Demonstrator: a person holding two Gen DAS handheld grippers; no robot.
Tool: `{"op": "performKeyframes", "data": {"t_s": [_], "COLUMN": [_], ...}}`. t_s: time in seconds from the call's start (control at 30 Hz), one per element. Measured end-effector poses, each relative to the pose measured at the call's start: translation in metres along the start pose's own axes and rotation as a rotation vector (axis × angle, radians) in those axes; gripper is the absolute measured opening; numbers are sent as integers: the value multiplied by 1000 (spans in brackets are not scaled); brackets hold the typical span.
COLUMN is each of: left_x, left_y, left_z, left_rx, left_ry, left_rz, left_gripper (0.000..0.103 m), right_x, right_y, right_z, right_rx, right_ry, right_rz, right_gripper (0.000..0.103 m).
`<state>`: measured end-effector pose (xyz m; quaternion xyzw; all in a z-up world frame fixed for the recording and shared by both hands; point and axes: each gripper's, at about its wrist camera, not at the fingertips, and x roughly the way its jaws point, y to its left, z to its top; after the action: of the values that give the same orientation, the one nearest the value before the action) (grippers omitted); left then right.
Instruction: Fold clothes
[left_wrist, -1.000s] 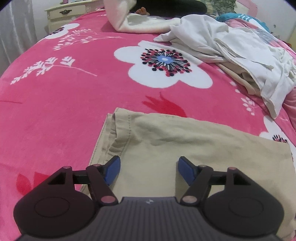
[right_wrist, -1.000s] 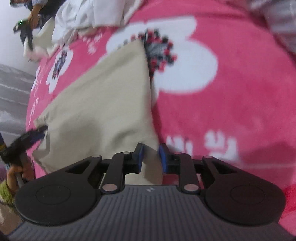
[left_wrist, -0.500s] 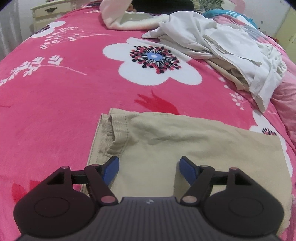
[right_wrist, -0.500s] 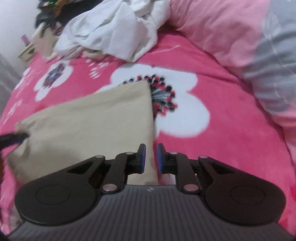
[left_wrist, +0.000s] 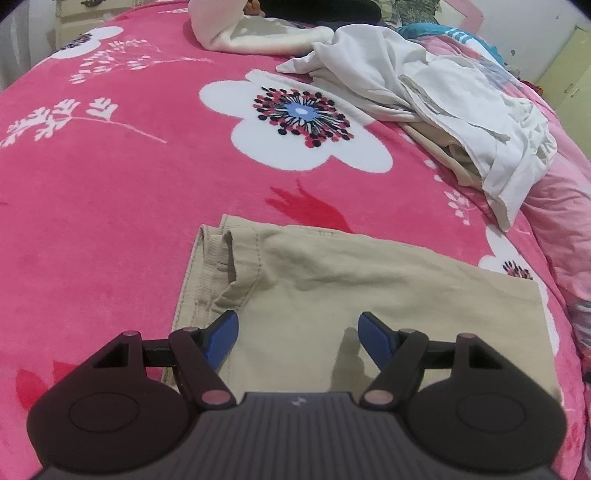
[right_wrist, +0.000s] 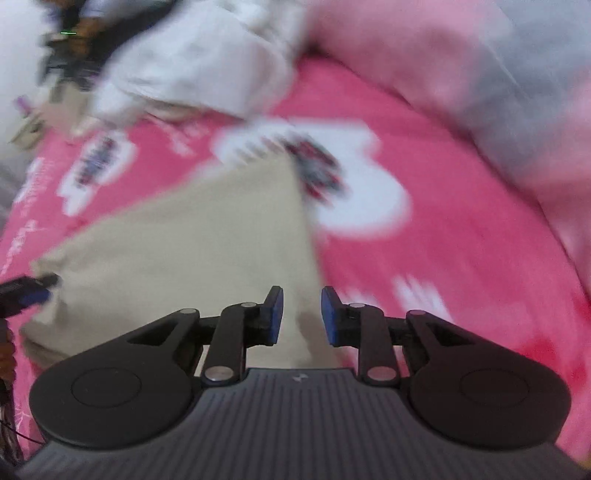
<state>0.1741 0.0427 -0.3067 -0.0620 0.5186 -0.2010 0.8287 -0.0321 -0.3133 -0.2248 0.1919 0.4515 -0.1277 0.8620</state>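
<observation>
The tan shorts (left_wrist: 332, 295) lie folded flat on the pink blanket (left_wrist: 110, 203). The left gripper (left_wrist: 297, 328) gapes wide above them; the right gripper (right_wrist: 302, 314), jaws just opening, stands narrowly apart, holding nothing.

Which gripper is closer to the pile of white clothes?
Neither clearly. The left gripper and right gripper both hang open over the folded beige garment, and the white pile lies across the blanket from each.

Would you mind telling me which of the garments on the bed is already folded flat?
The beige garment, lying as a flat rectangle right in front of the left gripper; the white clothes beyond it are a crumpled heap.
</observation>
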Motion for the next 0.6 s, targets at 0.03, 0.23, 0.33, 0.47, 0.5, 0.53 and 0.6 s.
{"op": "performKeyframes", "data": {"t_s": [0.03, 0.23, 0.33, 0.47, 0.5, 0.53, 0.6], "left_x": [-2, -30, -45, -56, -57, -57, -52], "left_y": [1, 16, 28, 48, 53, 58, 69], "left_z": [1, 5, 4, 7, 7, 8, 10], "left_rx": [-3, -32, -24, -35, -40, -45, -64], "left_ry": [6, 30, 26, 38, 40, 45, 74], "left_rz": [-1, -27, -23, -41, -50, -60, -100], "left_gripper": [72, 72, 72, 74, 74, 75, 78], "right_x": [5, 69, 101, 137, 133, 124, 103], "right_y": [15, 117, 151, 164, 160, 156, 149], "right_z": [7, 22, 36, 25, 12, -2, -28], "right_rx": [-40, -239, -275, -323, -322, -328, -341], "right_ry": [-17, -48, -82, -35, -20, -14, 11], "right_rz": [29, 150, 142, 54, 56, 56, 53], "right_gripper": [22, 22, 21, 22, 22, 22, 22]}}
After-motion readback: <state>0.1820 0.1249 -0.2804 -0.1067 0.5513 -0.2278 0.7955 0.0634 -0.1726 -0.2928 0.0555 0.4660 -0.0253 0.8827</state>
